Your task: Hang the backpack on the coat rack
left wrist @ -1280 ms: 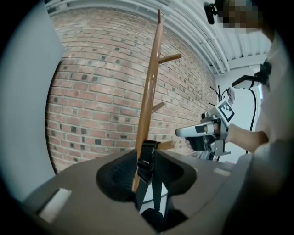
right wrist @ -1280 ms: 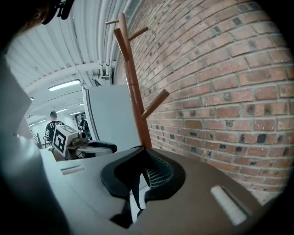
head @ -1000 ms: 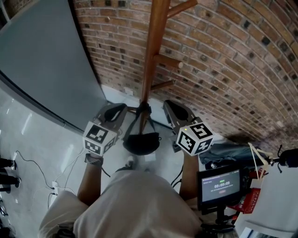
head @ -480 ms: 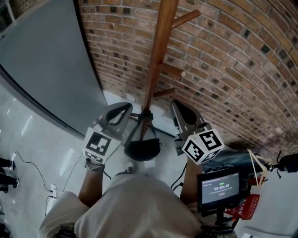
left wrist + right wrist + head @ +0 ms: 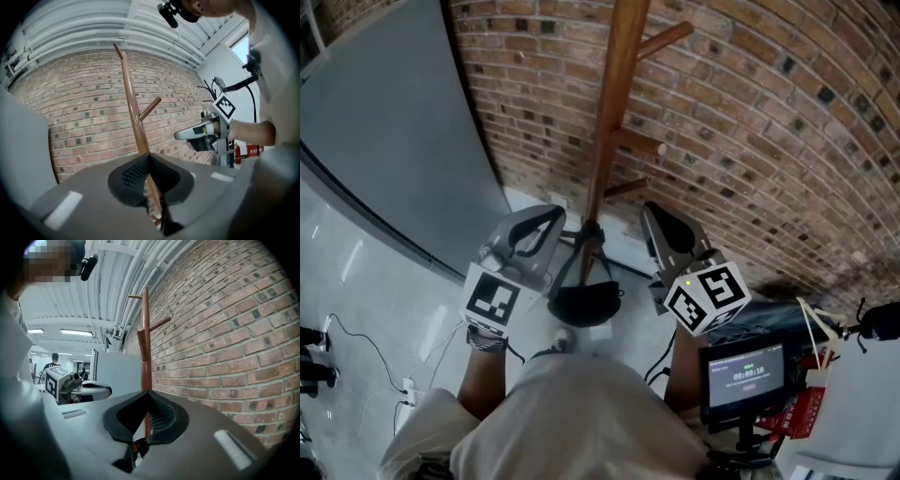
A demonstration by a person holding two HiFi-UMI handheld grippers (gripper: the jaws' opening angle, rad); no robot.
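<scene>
The wooden coat rack (image 5: 614,112) stands against the brick wall, with short pegs (image 5: 639,143) on its right side. A small black backpack (image 5: 584,305) hangs in the air in front of the pole, its straps running up to a point (image 5: 589,230) between my two grippers. Left gripper (image 5: 562,217) and right gripper (image 5: 647,211) are level on either side of the pole. In the left gripper view the jaws (image 5: 149,157) are shut, with a dark strap (image 5: 168,224) low between them. The right gripper view shows shut jaws (image 5: 149,393) and a dark strap piece (image 5: 136,446) below.
A large grey panel (image 5: 384,141) leans at the left. At the right stand a tripod with a small screen (image 5: 741,375), a dark bag (image 5: 759,305) on the floor and a red object (image 5: 806,403). Cables (image 5: 356,328) lie on the pale floor at the left.
Both grippers have risen along the pole with the backpack hanging between them. The left gripper has rolled a little.
</scene>
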